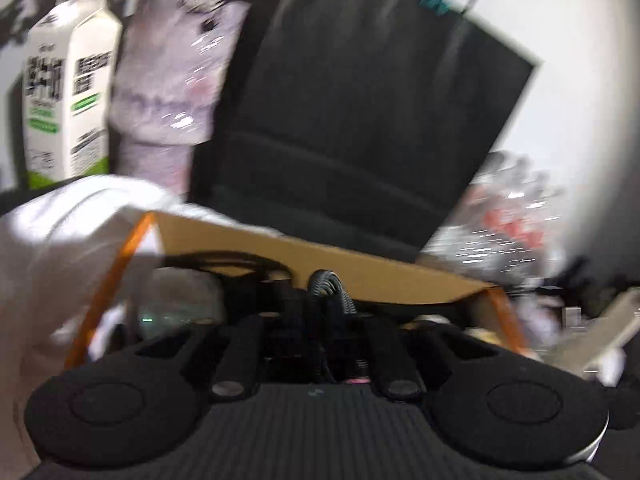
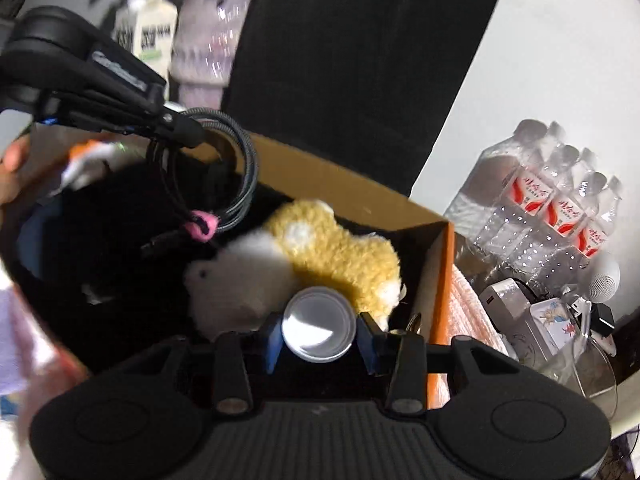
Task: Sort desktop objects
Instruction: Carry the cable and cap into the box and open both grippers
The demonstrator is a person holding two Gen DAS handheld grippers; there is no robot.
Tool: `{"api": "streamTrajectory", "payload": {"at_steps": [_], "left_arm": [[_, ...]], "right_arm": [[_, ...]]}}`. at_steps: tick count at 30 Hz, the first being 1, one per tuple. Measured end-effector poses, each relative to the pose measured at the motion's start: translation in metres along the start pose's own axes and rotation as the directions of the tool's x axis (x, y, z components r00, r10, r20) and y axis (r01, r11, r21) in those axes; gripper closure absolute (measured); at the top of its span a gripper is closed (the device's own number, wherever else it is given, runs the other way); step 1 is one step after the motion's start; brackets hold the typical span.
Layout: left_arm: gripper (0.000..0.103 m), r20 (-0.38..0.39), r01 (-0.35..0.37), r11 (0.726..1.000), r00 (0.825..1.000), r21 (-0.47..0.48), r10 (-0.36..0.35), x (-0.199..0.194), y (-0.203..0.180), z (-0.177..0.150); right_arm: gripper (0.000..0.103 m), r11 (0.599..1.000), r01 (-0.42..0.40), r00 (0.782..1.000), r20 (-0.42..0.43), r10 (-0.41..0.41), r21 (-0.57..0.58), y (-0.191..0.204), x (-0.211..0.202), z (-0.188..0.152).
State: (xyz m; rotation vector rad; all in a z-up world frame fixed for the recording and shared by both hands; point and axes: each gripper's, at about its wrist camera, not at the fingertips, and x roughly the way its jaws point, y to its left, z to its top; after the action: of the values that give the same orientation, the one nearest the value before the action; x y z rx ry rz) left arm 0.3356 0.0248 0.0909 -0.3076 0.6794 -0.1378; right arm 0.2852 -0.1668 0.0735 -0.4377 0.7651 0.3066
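Over the cardboard box (image 2: 352, 184): right tool (image 2: 319, 330) pinching a white round lid (image 2: 319, 322), left tool (image 2: 188, 132) carrying a coiled cable (image 2: 224, 184), grip unclear. Risk: cable snagging the box rim, dropping outside.

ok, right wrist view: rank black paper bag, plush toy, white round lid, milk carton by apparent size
1. black paper bag
2. plush toy
3. white round lid and milk carton: similar apparent size. The lid sits between the right gripper's fingers, near the lens; the carton stands far back, so no ranking.
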Motion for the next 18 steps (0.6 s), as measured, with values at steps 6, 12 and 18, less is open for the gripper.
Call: {"api": "streamTrajectory", "payload": {"at_steps": [6, 12, 18], "left_arm": [[0.023, 0.021, 0.012, 0.997, 1.0, 0.078, -0.014, -0.022, -0.003, 0.0], [0.003, 0.055, -0.153, 0.978, 0.988, 0.143, 0.147, -0.078, -0.013, -0.002], [0.0, 0.013, -0.094, 0.983, 0.996, 0.16, 0.093, -0.138, 0.004, -0.046]], "right_arm": [[0.053, 0.99, -0.079, 0.997, 0.023, 0.077, 0.118, -0.026, -0.011, -0.001], [0.035, 0.939, -0.131, 0.985, 0.147, 0.088, 0.319, -0.05, -0.058, -0.007], [0.017, 0.915, -0.196, 0.961, 0.256, 0.107, 0.352, -0.038, -0.114, -0.038]]}}
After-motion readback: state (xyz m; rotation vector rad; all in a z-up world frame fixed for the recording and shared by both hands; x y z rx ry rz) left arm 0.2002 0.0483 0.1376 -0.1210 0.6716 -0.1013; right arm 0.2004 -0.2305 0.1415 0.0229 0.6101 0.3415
